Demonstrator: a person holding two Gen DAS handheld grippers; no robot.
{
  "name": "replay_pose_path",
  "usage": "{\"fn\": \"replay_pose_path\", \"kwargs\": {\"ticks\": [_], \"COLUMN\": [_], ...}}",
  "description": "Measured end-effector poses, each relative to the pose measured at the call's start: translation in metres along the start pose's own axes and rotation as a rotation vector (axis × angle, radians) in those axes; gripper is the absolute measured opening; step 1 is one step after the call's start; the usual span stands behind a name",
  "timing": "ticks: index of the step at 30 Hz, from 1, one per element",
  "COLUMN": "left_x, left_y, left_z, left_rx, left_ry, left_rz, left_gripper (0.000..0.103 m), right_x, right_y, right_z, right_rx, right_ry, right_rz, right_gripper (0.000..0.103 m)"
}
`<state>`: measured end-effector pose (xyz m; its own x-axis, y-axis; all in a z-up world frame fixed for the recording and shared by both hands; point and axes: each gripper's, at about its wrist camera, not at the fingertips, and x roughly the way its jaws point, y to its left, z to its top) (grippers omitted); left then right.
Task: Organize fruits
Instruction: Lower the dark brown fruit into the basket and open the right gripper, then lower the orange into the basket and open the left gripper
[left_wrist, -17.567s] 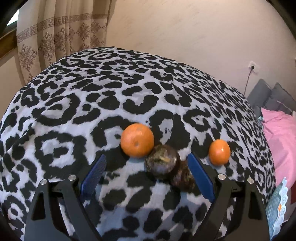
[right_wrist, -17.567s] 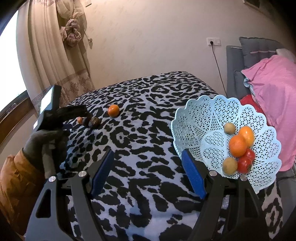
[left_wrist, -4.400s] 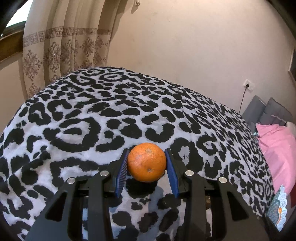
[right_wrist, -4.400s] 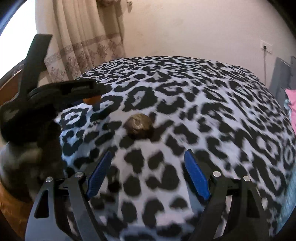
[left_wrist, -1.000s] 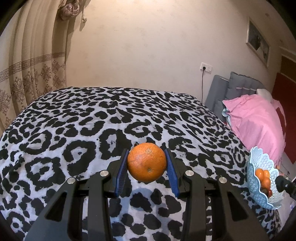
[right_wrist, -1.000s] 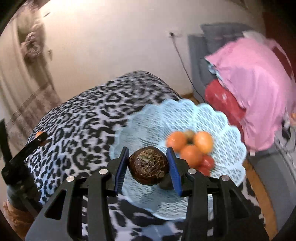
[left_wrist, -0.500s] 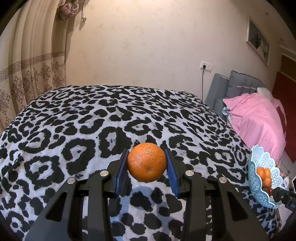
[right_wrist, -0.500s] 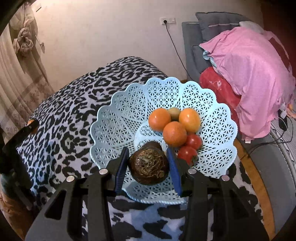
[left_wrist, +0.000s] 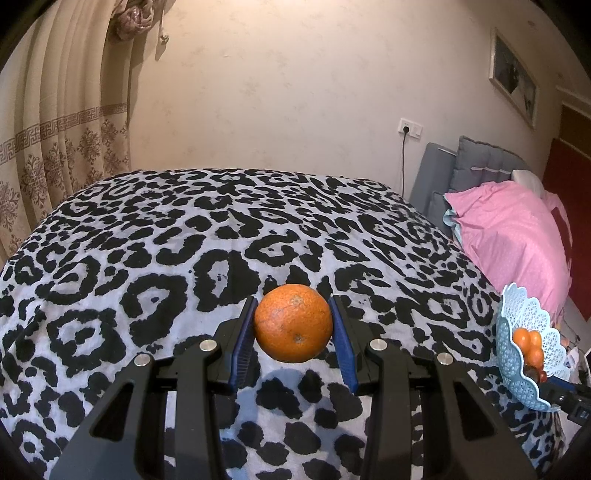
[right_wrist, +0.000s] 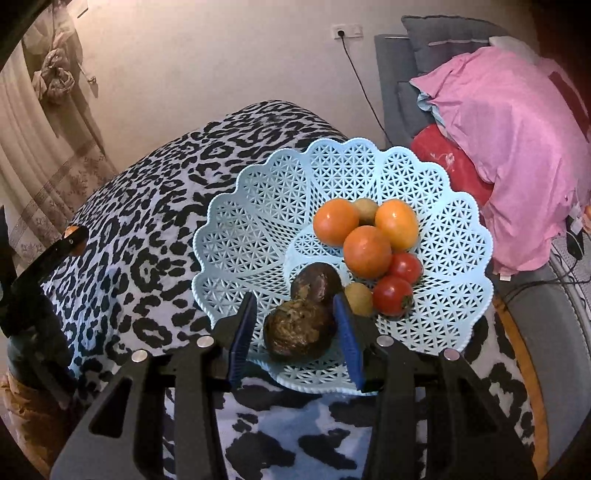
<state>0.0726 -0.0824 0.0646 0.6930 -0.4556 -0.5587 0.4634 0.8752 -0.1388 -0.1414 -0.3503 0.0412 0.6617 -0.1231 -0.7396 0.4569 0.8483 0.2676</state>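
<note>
Clamping orange (left_wrist: 293, 328), left tool (left_wrist: 291, 301); right tool (right_wrist: 294, 297) slack around dark fruit (right_wrist: 299, 330) inside basket (right_wrist: 207, 236) edge.

a home bedroom, by the look of it. a leopard-print bedspread (left_wrist: 221, 236) covers a bed, with a pink pillow (left_wrist: 513, 229), grey padded headboard (left_wrist: 476, 162), patterned curtains (left_wrist: 62, 122) and what seems a framed picture (left_wrist: 513, 77).
</note>
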Motion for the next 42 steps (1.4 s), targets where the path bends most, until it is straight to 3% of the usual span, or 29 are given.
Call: {"fn": "replay_pose_path", "kwargs": {"ticks": [11, 17, 26, 31, 42], "left_x": [-0.006, -0.014, -0.029, -0.035, -0.022], "left_y": [-0.004, -0.017, -0.081, -0.126, -0.198], "left_z": [0.001, 0.002, -0.009, -0.012, -0.025], "left_rx": [-0.007, -0.016, 0.035, 0.104, 0.222], "left_ry": [0.009, 0.030, 0.087, 0.098, 0.150], "left_rz": [-0.056, -0.106, -0.247, -0.308, -0.373], "left_gripper": [0.039, 0.039, 0.039, 0.039, 0.039], "right_x": [-0.029, -0.034, -0.036, -0.038, -0.033], "right_y": [-0.025, -0.049, -0.051, -0.051, -0.066], "right_z": [0.007, 0.005, 0.000, -0.003, -0.009], "right_rx": [0.077, 0.136, 0.097, 0.061, 0.057], "right_ry": [-0.115, -0.134, -0.178, -0.209, -0.222], "right_rz": [-0.001, 0.010, 0.021, 0.015, 0.023], "right_gripper": [0.044, 0.044, 0.045, 0.052, 0.052]}}
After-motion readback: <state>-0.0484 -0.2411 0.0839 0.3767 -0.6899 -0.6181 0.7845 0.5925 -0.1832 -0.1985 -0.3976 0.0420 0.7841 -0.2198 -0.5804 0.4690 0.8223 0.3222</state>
